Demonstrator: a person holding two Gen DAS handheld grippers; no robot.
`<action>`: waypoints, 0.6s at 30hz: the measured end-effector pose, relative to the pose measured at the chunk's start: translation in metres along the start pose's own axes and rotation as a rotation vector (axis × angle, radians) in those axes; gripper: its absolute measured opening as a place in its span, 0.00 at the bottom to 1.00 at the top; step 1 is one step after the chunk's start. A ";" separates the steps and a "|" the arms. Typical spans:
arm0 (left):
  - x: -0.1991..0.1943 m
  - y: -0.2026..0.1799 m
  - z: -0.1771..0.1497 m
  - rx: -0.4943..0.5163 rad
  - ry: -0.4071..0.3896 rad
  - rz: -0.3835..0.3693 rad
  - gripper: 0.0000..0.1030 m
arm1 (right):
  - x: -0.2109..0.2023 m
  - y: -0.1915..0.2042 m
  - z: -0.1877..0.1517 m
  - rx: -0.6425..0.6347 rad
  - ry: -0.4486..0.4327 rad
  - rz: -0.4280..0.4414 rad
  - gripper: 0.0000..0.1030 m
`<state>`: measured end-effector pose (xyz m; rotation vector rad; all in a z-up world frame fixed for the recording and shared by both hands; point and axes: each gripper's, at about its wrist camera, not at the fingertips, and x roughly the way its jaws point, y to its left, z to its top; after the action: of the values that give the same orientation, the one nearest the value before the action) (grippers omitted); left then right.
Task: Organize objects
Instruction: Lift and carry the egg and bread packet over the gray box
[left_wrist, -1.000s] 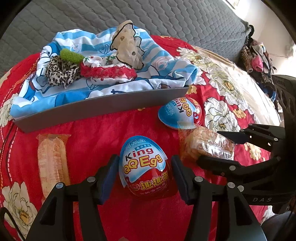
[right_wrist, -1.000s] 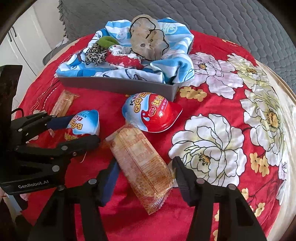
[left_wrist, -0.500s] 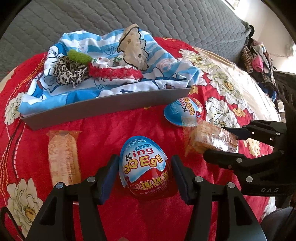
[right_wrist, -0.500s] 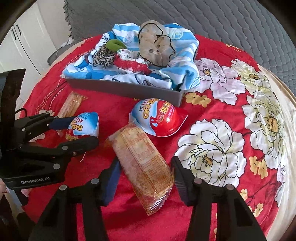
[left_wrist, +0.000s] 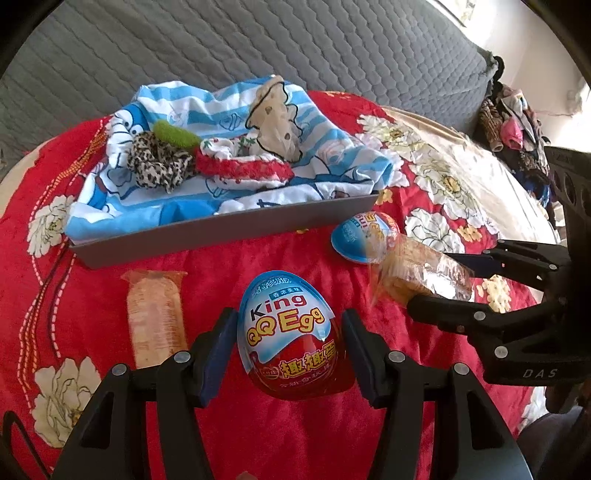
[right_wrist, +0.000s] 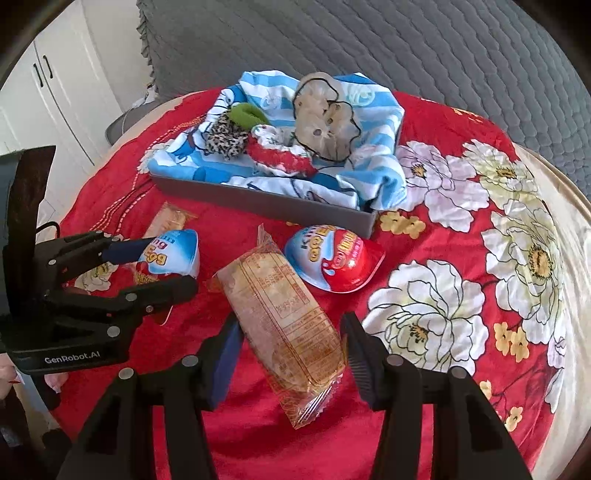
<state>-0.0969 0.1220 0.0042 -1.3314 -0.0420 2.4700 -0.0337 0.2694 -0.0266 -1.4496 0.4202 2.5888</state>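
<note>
the left gripper (left_wrist: 290, 352) is clenched on a king qq egg (left_wrist: 291, 339), low in the middle of the left wrist view: an upright egg-shaped pack, its top half blue and white with red and yellow lettering, its bottom half glossy red with yellow characters, a pad pressed to each flank. the right gripper (right_wrist: 291, 354) grasps a wrapped biscuit pack (right_wrist: 282, 321) in the lower middle of the right wrist view, a long clear wrapper with orange print and crimped ends, pale biscuits showing through, lying aslant between the pads. a second egg (right_wrist: 334, 258) lies on its side on the red flowered cloth (right_wrist: 443, 302), just in front of the grey tray (right_wrist: 266, 201) at centre frame. another biscuit pack (left_wrist: 155, 317) lies flat at middle left of the left wrist view. the tray, in the upper half of both views, holds a blue striped cloth (left_wrist: 229, 122) with hair scrunchies (left_wrist: 159, 162) on it.
</note>
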 end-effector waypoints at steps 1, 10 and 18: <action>-0.002 0.001 0.000 -0.001 -0.002 0.002 0.58 | -0.001 0.001 0.000 -0.002 -0.003 -0.001 0.52; -0.019 0.010 0.001 -0.020 -0.030 0.016 0.58 | -0.013 0.014 0.006 0.002 -0.047 -0.010 0.52; -0.035 0.017 0.002 -0.032 -0.062 0.030 0.58 | -0.024 0.031 0.014 0.000 -0.089 -0.005 0.52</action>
<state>-0.0852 0.0956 0.0305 -1.2765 -0.0765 2.5458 -0.0404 0.2442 0.0061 -1.3270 0.4041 2.6377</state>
